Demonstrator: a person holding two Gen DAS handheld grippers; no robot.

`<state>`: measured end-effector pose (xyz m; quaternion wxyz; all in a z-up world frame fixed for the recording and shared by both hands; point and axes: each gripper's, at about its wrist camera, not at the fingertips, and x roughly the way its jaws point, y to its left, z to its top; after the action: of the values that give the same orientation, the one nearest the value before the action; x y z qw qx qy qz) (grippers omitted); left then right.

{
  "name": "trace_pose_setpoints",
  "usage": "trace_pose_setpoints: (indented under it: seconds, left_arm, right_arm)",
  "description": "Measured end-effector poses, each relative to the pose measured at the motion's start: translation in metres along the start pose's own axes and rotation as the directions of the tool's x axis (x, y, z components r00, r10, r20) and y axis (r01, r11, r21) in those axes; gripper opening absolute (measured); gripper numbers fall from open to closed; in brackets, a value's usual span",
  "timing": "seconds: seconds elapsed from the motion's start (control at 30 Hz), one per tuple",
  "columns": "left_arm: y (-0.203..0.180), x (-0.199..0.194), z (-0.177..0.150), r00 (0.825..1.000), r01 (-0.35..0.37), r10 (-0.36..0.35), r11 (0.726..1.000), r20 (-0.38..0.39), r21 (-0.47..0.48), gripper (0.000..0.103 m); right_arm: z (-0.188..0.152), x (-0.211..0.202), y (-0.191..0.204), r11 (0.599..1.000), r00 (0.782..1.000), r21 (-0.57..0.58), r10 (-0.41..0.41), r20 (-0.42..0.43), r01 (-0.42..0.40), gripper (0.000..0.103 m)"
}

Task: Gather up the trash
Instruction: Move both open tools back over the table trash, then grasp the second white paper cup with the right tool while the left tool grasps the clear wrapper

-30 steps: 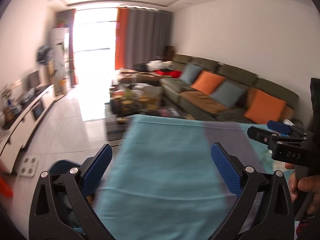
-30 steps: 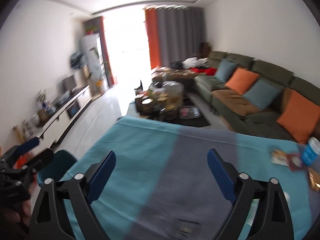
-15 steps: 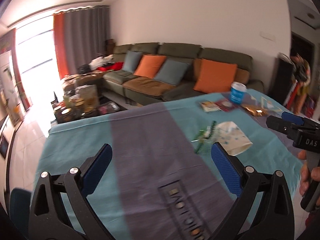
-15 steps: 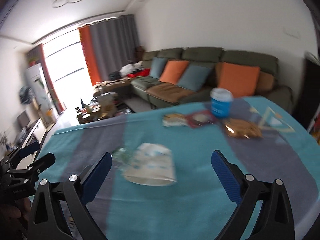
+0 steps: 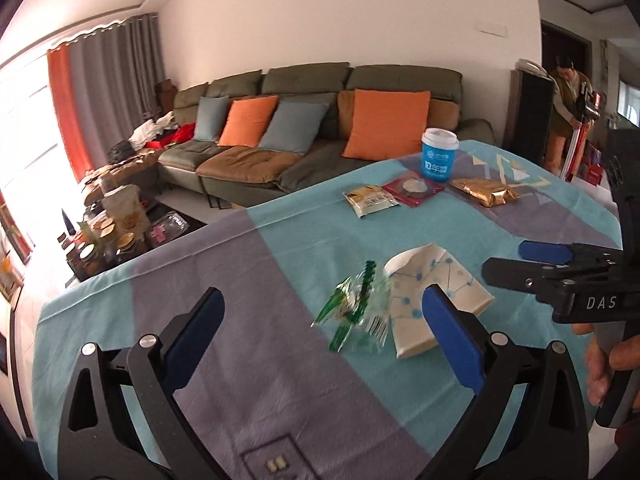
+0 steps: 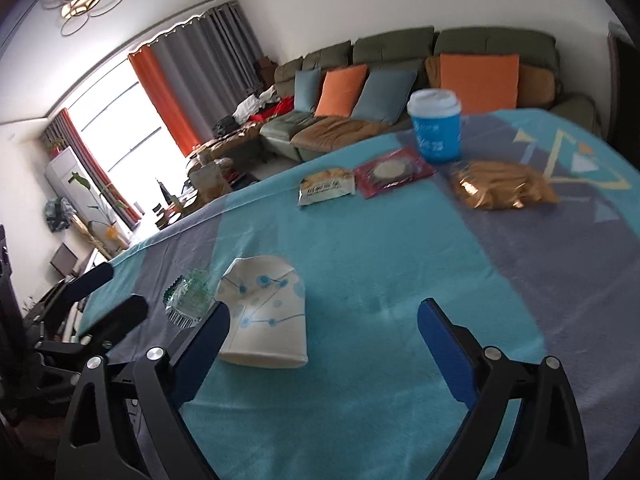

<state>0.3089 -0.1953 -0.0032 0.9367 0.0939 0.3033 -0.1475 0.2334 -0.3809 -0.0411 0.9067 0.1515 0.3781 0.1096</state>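
Trash lies on a teal and grey tablecloth (image 5: 256, 360). A crumpled clear and green wrapper (image 5: 358, 312) (image 6: 188, 294) lies beside a flattened white paper cup with blue dots (image 5: 430, 296) (image 6: 264, 312). Farther off are a yellow snack packet (image 5: 372, 200) (image 6: 326, 190), a red packet (image 5: 412, 188) (image 6: 394, 172), a gold foil bag (image 5: 484, 192) (image 6: 502, 190) and an upright blue cup with a white lid (image 5: 439, 154) (image 6: 436, 126). My left gripper (image 5: 320, 332) is open and empty just short of the wrapper. My right gripper (image 6: 324, 336) is open and empty by the flattened cup.
A green sofa with orange and blue cushions (image 5: 320, 120) stands beyond the table's far edge. A cluttered coffee table (image 5: 116, 224) is at the left. A person with a vacuum cleaner (image 5: 572, 112) stands at the far right.
Both grippers have swung right from the bare left end of the table and come closer to the wrapper and flattened cup. Both stay open.
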Motion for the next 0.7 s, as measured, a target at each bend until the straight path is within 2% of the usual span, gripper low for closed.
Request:
trace_pose_setpoints:
  seconds: [0.13, 0.33, 0.43, 0.5, 0.53, 0.6, 0.63, 0.7]
  left_arm:
    - [0.001, 0.025, -0.003, 0.999, 0.023, -0.023, 1.0, -0.048, 0.007, 0.096]
    - [0.009, 0.045, -0.008, 0.994, 0.048, -0.05, 0.999, -0.093, -0.019, 0.083]
    - [0.009, 0.056, -0.011, 0.988, 0.093, -0.097, 0.995, -0.123, -0.037, 0.072]
    - [0.008, 0.063, -0.012, 0.982, 0.122, -0.128, 0.991, -0.139, -0.047, 0.062]
    - [0.007, 0.066, -0.012, 0.979, 0.135, -0.141, 0.989, -0.148, -0.052, 0.059]
    - [0.009, 0.072, -0.012, 0.972, 0.161, -0.171, 0.985, -0.164, -0.068, 0.051]
    - [0.009, 0.073, -0.012, 0.97, 0.166, -0.177, 0.983, -0.167, -0.075, 0.05]
    - [0.01, 0.075, -0.012, 0.967, 0.184, -0.196, 0.979, -0.162, -0.086, 0.04]
  right_arm:
    - [0.001, 0.011, 0.002, 0.999, 0.998, 0.011, 0.042, -0.042, -0.041, 0.084]
    - [-0.002, 0.028, 0.009, 0.996, 0.991, 0.007, 0.084, -0.102, -0.083, 0.075]
    - [-0.004, 0.033, 0.013, 0.995, 0.988, 0.004, 0.1, -0.121, -0.1, 0.068]
    - [-0.004, 0.036, 0.016, 0.993, 0.985, 0.005, 0.117, -0.13, -0.117, 0.058]
    - [-0.004, 0.038, 0.017, 0.992, 0.983, 0.006, 0.125, -0.136, -0.125, 0.056]
    - [-0.005, 0.039, 0.019, 0.988, 0.977, 0.014, 0.151, -0.147, -0.151, 0.045]
    - [-0.005, 0.04, 0.02, 0.987, 0.976, 0.018, 0.159, -0.15, -0.158, 0.045]
    - [-0.003, 0.039, 0.021, 0.987, 0.977, 0.018, 0.158, -0.147, -0.157, 0.04]
